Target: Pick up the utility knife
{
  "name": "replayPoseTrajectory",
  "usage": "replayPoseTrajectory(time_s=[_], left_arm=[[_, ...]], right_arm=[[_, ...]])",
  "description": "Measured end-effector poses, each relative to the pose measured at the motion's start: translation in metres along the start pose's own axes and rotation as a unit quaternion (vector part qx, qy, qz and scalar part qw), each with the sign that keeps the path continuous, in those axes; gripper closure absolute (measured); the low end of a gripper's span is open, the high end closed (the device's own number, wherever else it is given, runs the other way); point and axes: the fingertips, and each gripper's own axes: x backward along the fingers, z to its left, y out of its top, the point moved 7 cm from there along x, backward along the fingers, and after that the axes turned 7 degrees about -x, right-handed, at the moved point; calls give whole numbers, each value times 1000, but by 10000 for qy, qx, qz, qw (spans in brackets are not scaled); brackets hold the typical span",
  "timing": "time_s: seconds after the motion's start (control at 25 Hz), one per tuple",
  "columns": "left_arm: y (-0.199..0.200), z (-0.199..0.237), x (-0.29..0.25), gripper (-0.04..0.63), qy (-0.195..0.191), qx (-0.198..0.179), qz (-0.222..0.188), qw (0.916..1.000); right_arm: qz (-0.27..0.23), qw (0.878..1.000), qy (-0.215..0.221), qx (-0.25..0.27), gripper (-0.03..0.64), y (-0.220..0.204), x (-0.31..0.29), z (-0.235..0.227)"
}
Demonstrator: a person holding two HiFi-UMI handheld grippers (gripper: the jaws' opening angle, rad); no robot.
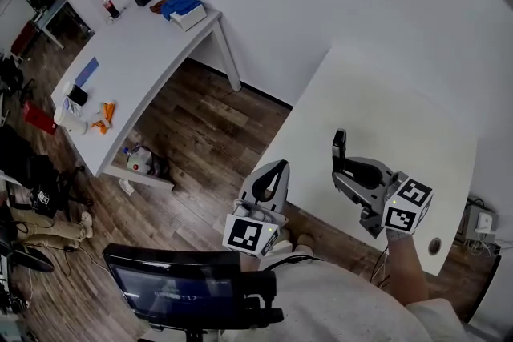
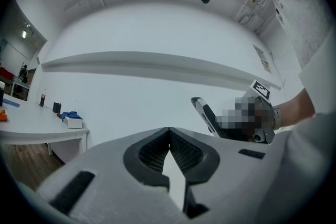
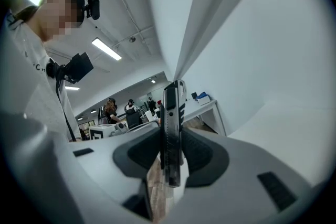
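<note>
White table (image 1: 385, 108) below knife (image 1: 339, 146), cluttered desk (image 1: 136, 60) beyond

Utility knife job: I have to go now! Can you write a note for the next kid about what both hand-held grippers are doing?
Right hand-held gripper: shut on the utility knife, which is held on edge between the pads, up off the white table.
Left hand-held gripper: shut, nothing in it, raised beside the right one.
Done: the knife is picked up.
Left: probably nothing more than holding it steady.
</note>
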Motion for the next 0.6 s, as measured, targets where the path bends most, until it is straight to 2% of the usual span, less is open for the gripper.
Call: replayPoseTrajectory(time_s=[0.6], left_arm=[[20,4,-15,588,-30,-132,-335,9993]], right_arm=[[-449,9989,-4,146,489,19,5,7]])
